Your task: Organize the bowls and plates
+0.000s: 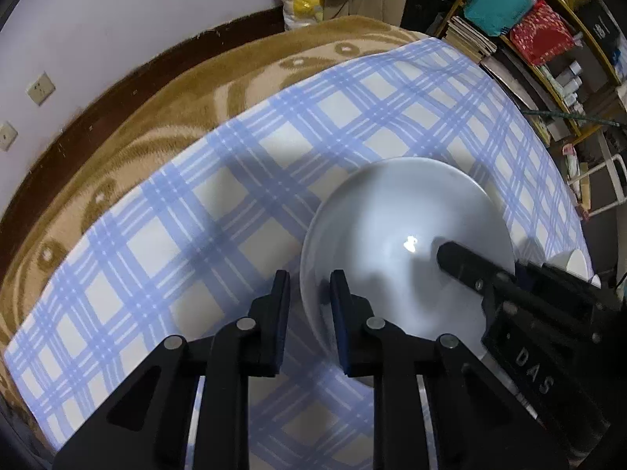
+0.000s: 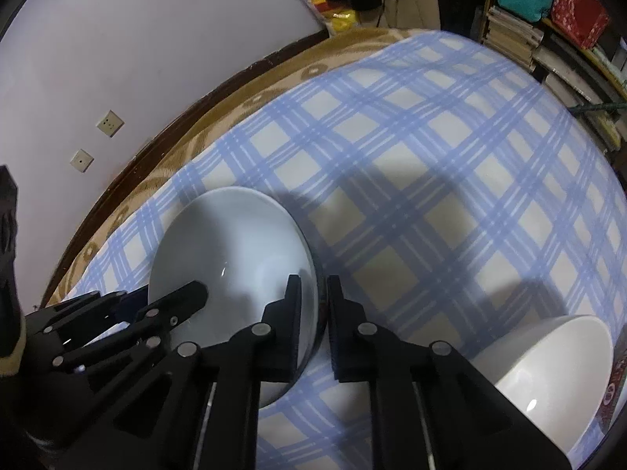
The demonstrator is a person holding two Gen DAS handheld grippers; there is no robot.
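A large white bowl (image 1: 392, 235) rests on the blue plaid cloth (image 1: 196, 215). My left gripper (image 1: 309, 286) straddles its left rim, one finger inside and one outside, with a gap to the rim. My right gripper (image 2: 314, 293) straddles the same bowl (image 2: 235, 243) at its right rim, slightly open too. The right gripper also shows in the left wrist view (image 1: 470, 262), its fingers reaching over the bowl. A second white bowl (image 2: 548, 364) sits at the lower right of the right wrist view.
A tan patterned carpet (image 1: 156, 90) lies under the cloth, bordered by a dark floor strip and a white wall with sockets (image 2: 110, 122). Shelves with books and boxes (image 1: 529, 27) stand at the far right. Bags (image 1: 301, 0) lie by the wall.
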